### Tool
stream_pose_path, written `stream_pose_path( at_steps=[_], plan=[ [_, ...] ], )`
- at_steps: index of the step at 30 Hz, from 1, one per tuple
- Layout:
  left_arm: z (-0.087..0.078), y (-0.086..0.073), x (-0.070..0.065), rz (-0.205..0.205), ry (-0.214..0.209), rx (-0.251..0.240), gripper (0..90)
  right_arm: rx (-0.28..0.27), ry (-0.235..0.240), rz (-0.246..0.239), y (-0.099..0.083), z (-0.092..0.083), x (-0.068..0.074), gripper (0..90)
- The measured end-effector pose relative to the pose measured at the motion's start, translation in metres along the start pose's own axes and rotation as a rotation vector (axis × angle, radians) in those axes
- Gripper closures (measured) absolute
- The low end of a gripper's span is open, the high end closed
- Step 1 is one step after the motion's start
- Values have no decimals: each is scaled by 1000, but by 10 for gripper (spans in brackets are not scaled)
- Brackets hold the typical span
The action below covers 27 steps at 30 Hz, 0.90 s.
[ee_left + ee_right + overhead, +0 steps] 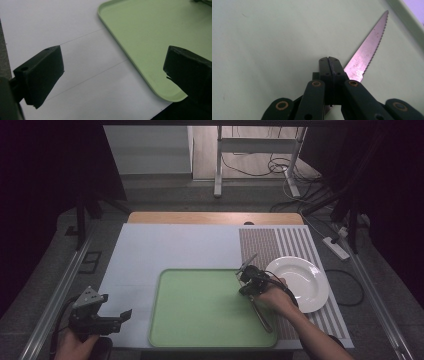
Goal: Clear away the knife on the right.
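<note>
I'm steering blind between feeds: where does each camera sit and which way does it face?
High view: above the near table edge, looking forward and down; both forearms, left claw, right claw.
Left gripper view: rides the left claw, facing the tray corner; jaws apart.
Right gripper view: rides the right claw, shut on the knife.
All three share the tray.

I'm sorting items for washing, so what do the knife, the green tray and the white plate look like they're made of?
Knife: bare metal, probably steel; shiny serrated blade with dark specks.
Green tray: likely plastic; matte, even colour, rounded moulded rim.
White plate: looks ceramic; smooth and glossy, though melamine is possible.
</note>
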<state>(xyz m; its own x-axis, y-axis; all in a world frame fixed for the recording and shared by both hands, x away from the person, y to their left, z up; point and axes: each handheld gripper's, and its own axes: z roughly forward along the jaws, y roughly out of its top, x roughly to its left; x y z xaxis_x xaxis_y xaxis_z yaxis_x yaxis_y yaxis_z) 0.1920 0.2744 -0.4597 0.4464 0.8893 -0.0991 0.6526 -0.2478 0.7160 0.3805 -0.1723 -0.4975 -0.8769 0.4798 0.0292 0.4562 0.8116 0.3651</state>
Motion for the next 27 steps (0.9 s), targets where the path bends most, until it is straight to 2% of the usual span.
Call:
stream_pose_path(
  at_steps=[3, 20, 24, 27],
  plan=[
    [0, 0, 0, 0, 0, -1, 33, -6, -1, 31, -8, -4, -4, 900],
    [0, 0, -1, 8, 5, 3, 33, 13, -57, 106, -38, -19, -14, 900],
    [0, 0, -1, 8, 6, 3, 33, 7, -45, 113, -41, -20, -15, 900],
    [0, 0, -1, 8, 5, 3, 33, 16, -55, 104, -40, -20, -13, 900]
  ],
)
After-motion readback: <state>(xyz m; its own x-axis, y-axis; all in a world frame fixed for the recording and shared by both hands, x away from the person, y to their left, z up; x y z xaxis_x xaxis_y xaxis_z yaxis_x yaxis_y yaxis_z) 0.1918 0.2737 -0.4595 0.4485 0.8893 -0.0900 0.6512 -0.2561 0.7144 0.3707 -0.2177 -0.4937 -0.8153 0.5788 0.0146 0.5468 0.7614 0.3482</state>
